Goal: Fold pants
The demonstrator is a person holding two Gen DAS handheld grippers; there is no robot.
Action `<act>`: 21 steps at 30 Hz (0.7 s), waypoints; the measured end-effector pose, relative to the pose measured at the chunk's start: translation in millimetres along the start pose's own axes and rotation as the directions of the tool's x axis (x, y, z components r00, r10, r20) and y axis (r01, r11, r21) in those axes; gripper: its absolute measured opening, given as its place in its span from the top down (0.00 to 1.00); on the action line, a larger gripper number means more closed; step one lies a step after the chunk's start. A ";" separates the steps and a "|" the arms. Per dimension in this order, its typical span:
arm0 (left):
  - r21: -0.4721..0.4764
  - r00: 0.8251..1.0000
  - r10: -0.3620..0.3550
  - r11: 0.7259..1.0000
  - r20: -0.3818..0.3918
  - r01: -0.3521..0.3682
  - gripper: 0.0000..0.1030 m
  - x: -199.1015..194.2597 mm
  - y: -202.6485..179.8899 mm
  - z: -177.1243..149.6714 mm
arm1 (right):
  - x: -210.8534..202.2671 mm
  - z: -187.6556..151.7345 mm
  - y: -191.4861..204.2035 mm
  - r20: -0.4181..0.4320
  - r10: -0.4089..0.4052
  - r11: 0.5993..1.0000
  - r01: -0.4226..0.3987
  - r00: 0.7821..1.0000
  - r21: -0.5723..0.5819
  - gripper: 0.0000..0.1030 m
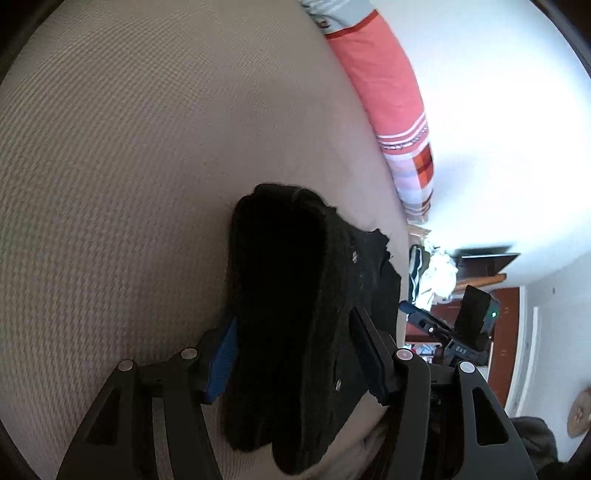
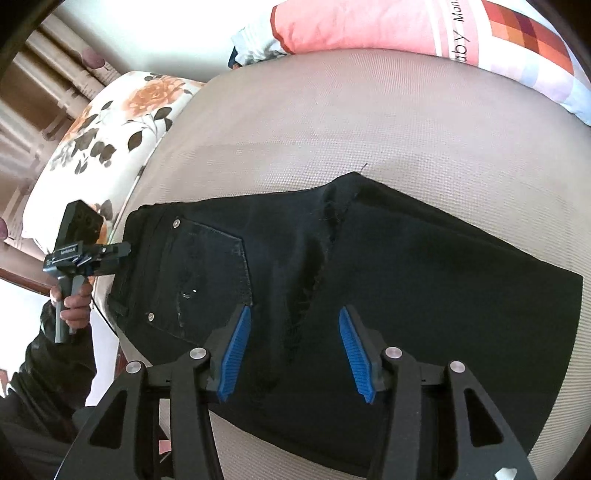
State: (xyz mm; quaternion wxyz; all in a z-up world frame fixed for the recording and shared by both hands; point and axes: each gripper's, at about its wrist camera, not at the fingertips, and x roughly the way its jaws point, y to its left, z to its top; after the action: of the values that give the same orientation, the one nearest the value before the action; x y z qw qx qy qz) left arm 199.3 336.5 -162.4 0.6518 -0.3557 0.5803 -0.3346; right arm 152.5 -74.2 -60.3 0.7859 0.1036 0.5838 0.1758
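Black pants [image 2: 388, 266] lie folded on a beige mattress [image 2: 332, 122], waistband and back pocket [image 2: 207, 273] at the left. My right gripper [image 2: 293, 343] is open above the pants' near edge, blue pads on either side of the seam, holding nothing. My left gripper [image 1: 291, 354] is shut on the pants [image 1: 288, 314]; a thick bunch of black fabric fills the jaws and hides the pads. In the right wrist view the left gripper [image 2: 125, 251] sits at the waistband's left edge, held by a hand.
A pink and checked pillow [image 1: 391, 99] lies along the mattress's far edge [image 2: 406, 29]. A floral pillow [image 2: 107, 125] sits at the left. The other gripper's body [image 1: 476, 314] shows beyond the mattress edge. Curtains and a white wall stand behind.
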 end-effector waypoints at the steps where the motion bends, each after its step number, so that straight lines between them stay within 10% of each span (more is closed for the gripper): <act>1: 0.014 1.000 0.004 1.000 0.008 -0.004 0.43 1.5 -2.8 0.8 | 0.5 -0.2 1.3 0.001 0.004 1.000 -0.004 1.000 -0.002 0.53; 7: 0.095 0.968 0.196 0.973 0.154 -0.212 0.60 14.8 -31.7 -9.2 | -5.7 -2.9 2.8 0.033 0.018 1.000 -0.018 0.999 -0.003 0.53; 15: 0.010 0.830 0.503 0.854 0.241 -0.520 0.77 21.4 -95.5 -25.2 | -44.2 -11.1 -29.3 0.148 0.003 0.997 -0.014 0.989 0.072 0.51; 21: -0.050 0.851 0.442 0.893 0.283 -0.447 0.90 12.5 -150.1 -35.6 | -81.7 -25.6 -71.3 0.241 -0.013 0.992 -0.019 0.970 0.127 0.50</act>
State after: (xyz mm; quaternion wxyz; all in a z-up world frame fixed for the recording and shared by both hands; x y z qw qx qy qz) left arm 161.7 244.6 -43.6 0.7916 -0.2507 0.5431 -0.1248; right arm 118.2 -173.2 -22.1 0.8425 0.1755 0.4938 0.1251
